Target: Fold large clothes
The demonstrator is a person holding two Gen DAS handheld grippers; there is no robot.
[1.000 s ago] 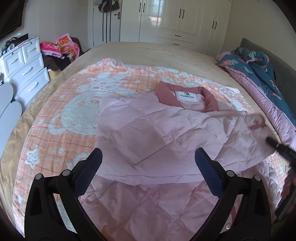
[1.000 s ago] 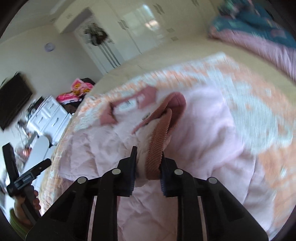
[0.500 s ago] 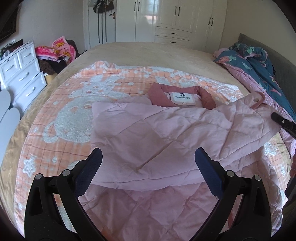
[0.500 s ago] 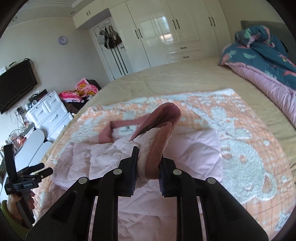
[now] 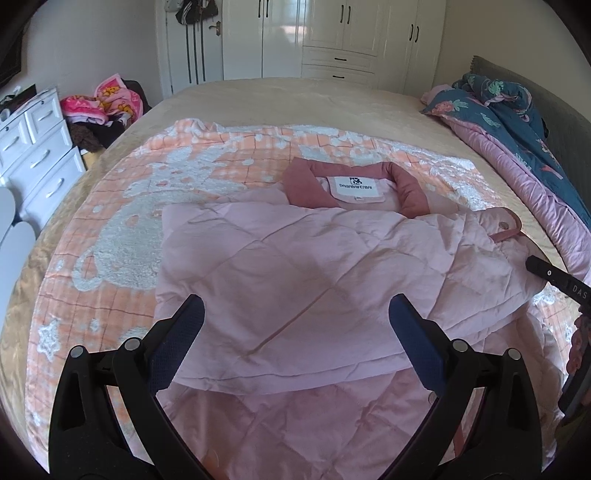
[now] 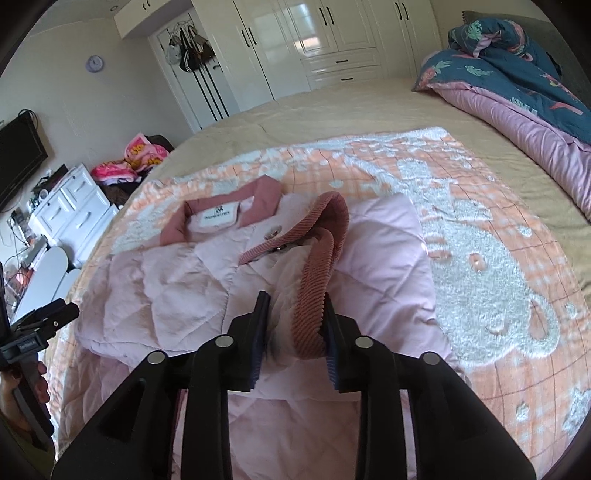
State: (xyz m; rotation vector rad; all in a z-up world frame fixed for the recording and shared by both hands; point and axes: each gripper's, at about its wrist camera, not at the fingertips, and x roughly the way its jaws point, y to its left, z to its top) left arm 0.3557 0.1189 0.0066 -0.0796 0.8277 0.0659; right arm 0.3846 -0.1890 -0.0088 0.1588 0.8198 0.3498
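We see a home bedroom: a wide bed under an orange patterned blanket, white wardrobes, a white chest of drawers, a rumpled duvet and a wall television.

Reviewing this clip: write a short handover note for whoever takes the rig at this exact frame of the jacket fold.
Right claw: shut on the ribbed cuff of the pink quilted jacket's sleeve, held just above the jacket body.
Left claw: open, holding nothing, hovering over the jacket's lower half.
Jacket lies collar away from you on the orange blanket spread on the bed; the label faces up.
Done: one sleeve lies folded across the chest.
Left: probably lay down and release the held cuff, then fold the hem up towards the collar and smooth.
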